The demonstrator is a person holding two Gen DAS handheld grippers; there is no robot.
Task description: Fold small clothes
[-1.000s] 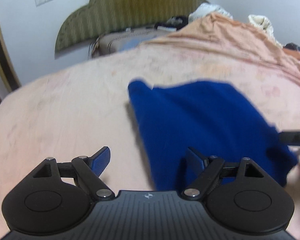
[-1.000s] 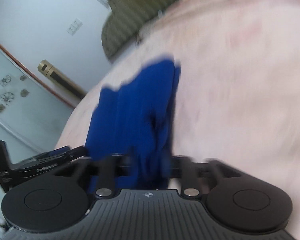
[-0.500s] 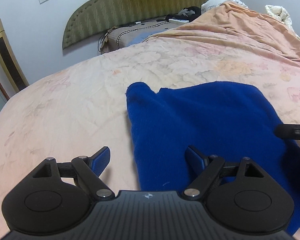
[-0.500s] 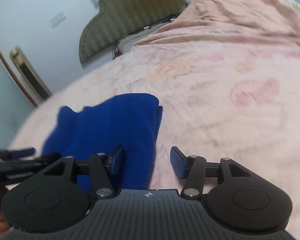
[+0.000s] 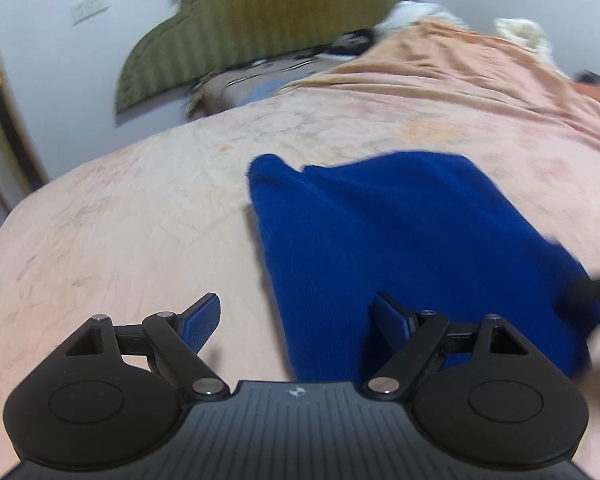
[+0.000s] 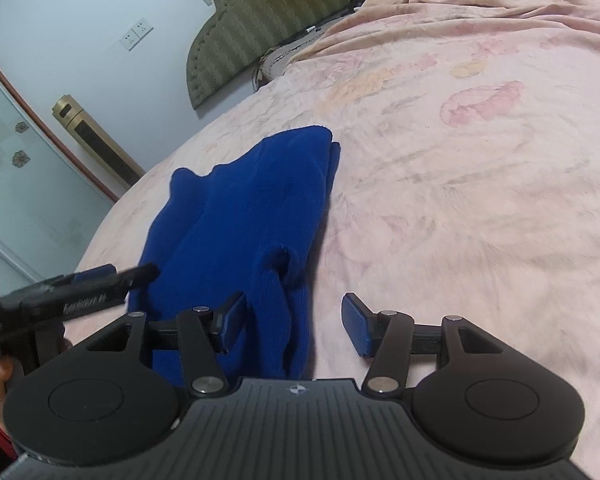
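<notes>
Both grippers, left [image 5: 296,322] and right [image 6: 294,322], gape empty over the blue garment [image 6: 240,216], whose loosely stacked folds could, apparently, slide apart if nudged.

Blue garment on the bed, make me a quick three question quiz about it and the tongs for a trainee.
1. True or false: the left tongs are clamped on the blue garment.
2. What does the garment lie on? A. a wooden table B. a pink floral bedsheet C. a tiled floor
3. In the right wrist view, which part of the garment sits between the open fingers of the right tongs?

Key
1. False: both fingers stand apart, nothing pinched.
2. B, the pink floral bedsheet.
3. Its near edge, a bunched fold; the pads do not press on it.
</notes>
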